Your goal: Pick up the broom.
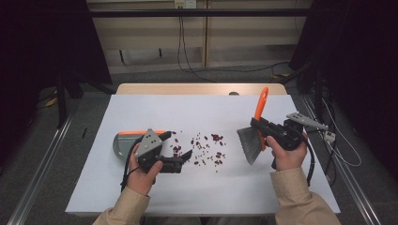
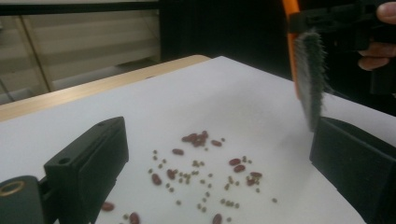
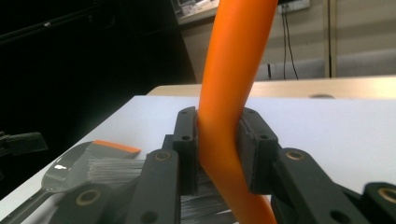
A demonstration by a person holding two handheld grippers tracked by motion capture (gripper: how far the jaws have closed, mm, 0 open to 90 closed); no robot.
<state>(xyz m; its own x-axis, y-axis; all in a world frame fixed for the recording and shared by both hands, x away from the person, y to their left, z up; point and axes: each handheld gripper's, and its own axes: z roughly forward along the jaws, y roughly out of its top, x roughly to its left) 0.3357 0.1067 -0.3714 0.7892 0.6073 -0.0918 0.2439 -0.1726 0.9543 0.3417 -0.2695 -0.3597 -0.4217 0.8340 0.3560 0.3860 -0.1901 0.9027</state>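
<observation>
The right hand-held gripper (image 1: 261, 126), at the right of the high view, is squeezing the brush (image 1: 255, 133) by its smooth orange handle, which curves up between the black jaws in the right gripper view. The brush's soft grey bristles are hanging just above the white surface (image 1: 141, 192), beside the mess. The left hand-held gripper (image 1: 177, 150), at the lower left, is standing with its jaws wide apart and nothing between them. Just behind it, the dustpan (image 1: 123, 139) is lying flat, grey and shiny with an orange edge. In the middle, the beans (image 1: 206, 147) are lying scattered: bigger dark red ones and tiny round greenish ones. I think the sweeping is only starting, because no beans seem to be in the dustpan.
</observation>
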